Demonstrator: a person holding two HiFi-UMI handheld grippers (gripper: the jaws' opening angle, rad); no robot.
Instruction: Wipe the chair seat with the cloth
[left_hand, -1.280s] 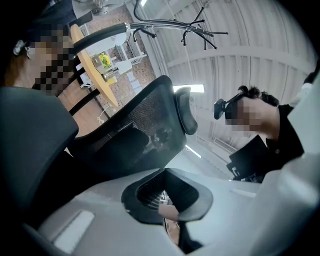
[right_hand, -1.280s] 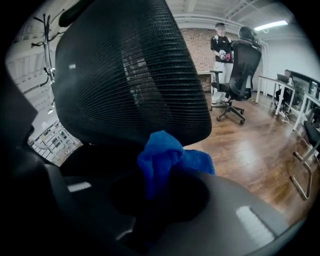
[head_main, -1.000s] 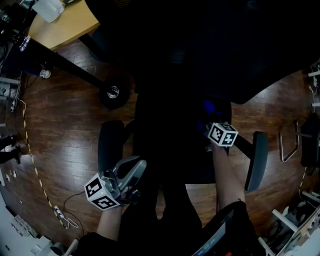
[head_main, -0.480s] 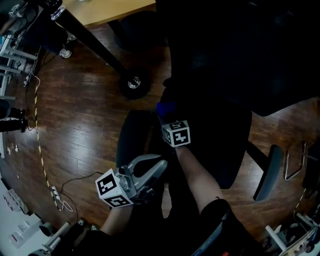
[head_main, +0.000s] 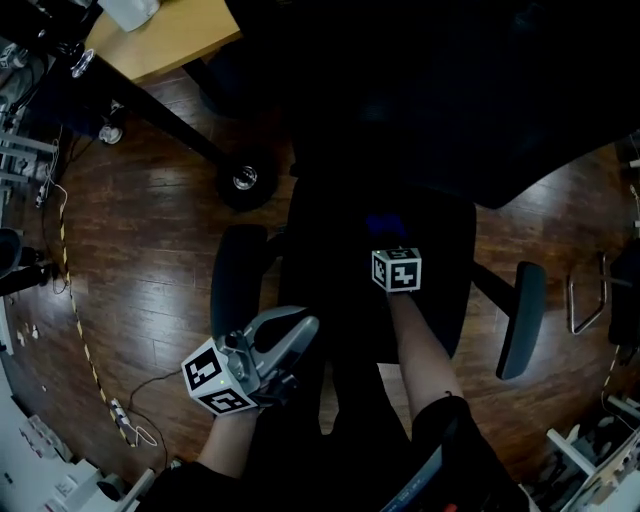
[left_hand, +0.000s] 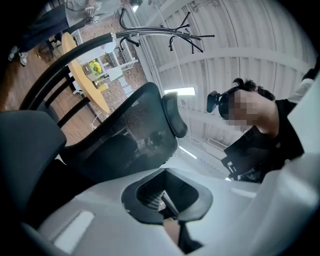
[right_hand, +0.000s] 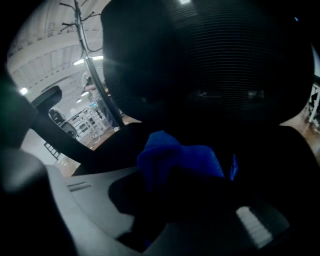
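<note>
Right gripper (head_main: 386, 238) clamps the blue cloth (right_hand: 176, 159) on the chair seat (head_main: 440, 290); left gripper (head_main: 298, 332) closed, empty.

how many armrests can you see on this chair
2. The left armrest stands beside the chair seat on the person's left side; the right armrest stands off the seat's other side. No others seem hidden.

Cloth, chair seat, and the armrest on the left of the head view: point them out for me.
cloth (right_hand: 175, 159), right gripper view, middle of the blue bunch.
chair seat (head_main: 440, 270), head view, bare right part of the seat.
armrest (head_main: 238, 282), head view, middle of its pad.
</note>
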